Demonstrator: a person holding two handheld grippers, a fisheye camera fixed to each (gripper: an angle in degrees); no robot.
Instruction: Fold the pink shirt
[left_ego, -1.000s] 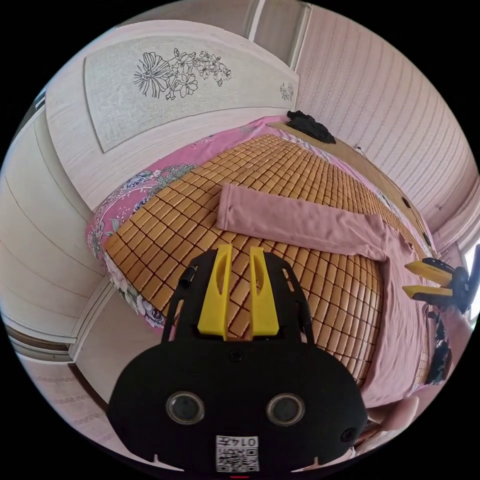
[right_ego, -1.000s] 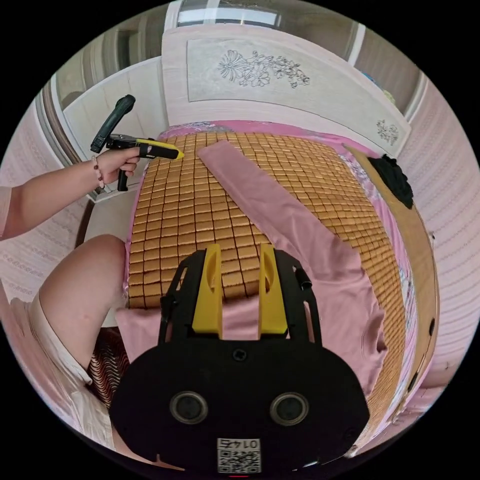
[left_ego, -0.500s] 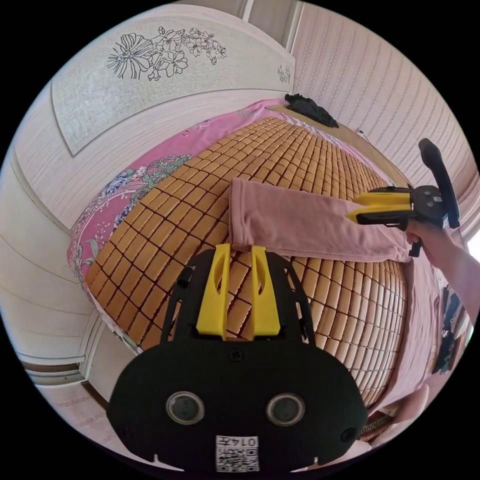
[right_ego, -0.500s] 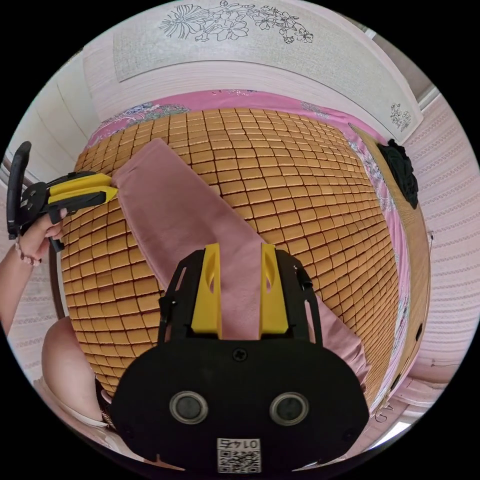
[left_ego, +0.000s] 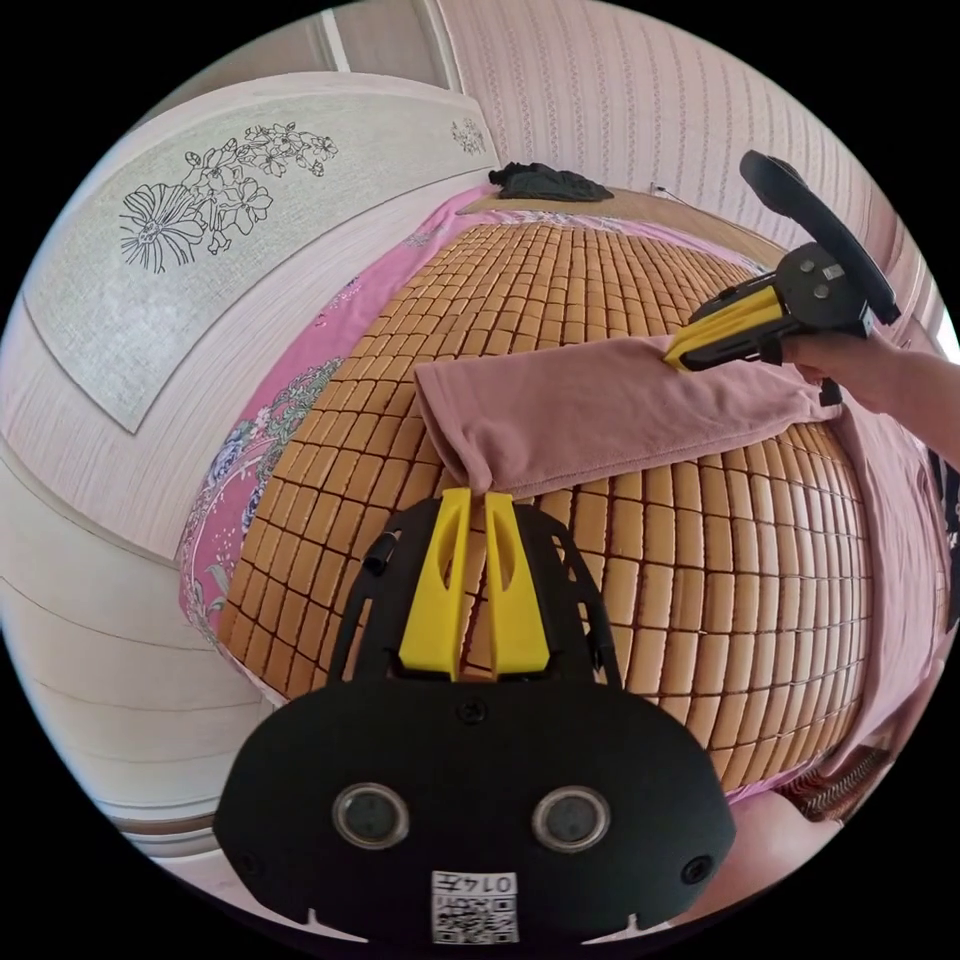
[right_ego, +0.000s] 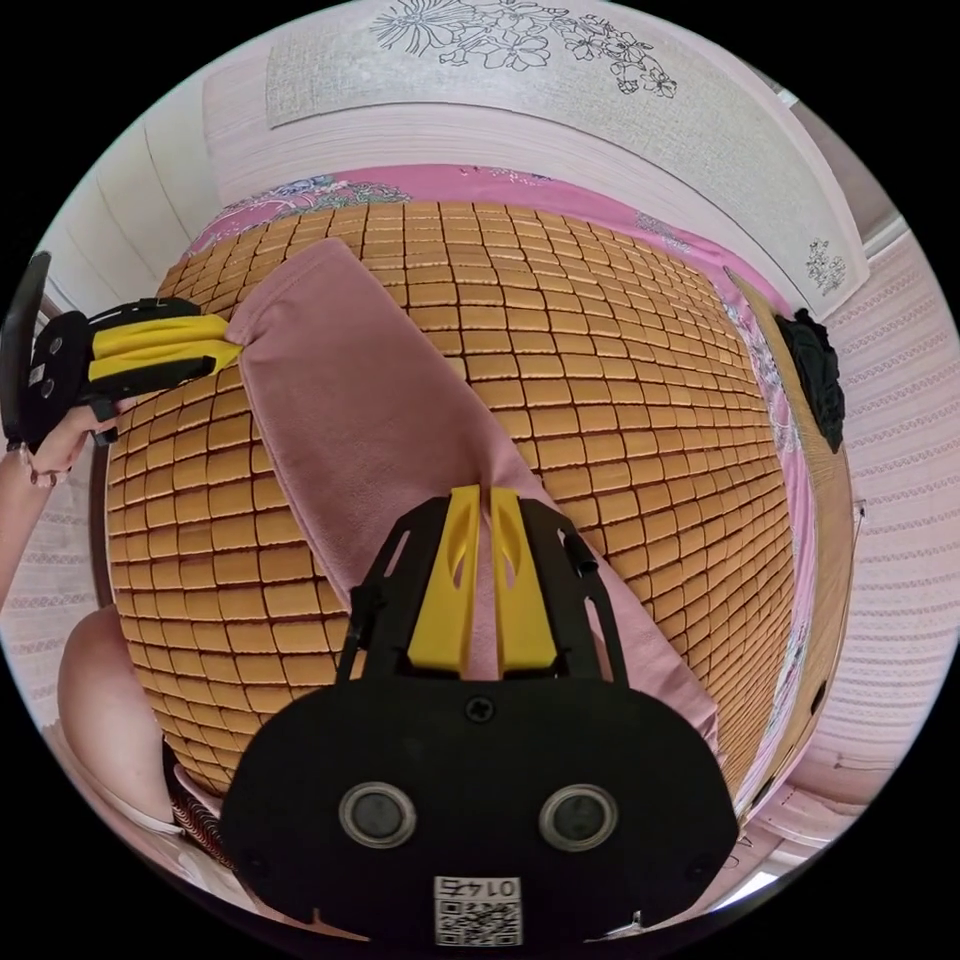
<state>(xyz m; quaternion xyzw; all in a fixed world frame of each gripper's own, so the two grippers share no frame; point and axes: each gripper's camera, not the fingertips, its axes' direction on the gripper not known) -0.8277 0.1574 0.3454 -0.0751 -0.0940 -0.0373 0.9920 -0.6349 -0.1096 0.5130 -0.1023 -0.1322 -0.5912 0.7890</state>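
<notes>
The left gripper nips the cuff corner of the pink shirt spread on the bamboo mat, and the right gripper clamps mid-sleeve, so this light, limp cloth probably handles best by its edges.

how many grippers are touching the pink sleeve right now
2. The left gripper pinches the cuff corner of the sleeve; the right gripper closes on it farther up, toward the shoulder.

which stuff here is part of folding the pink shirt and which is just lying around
Part of the job:
pink shirt
left gripper, at the cuff
right gripper, on the sleeve

Just lying about:
black cloth at the bed's edge
bamboo mat
headboard
</notes>
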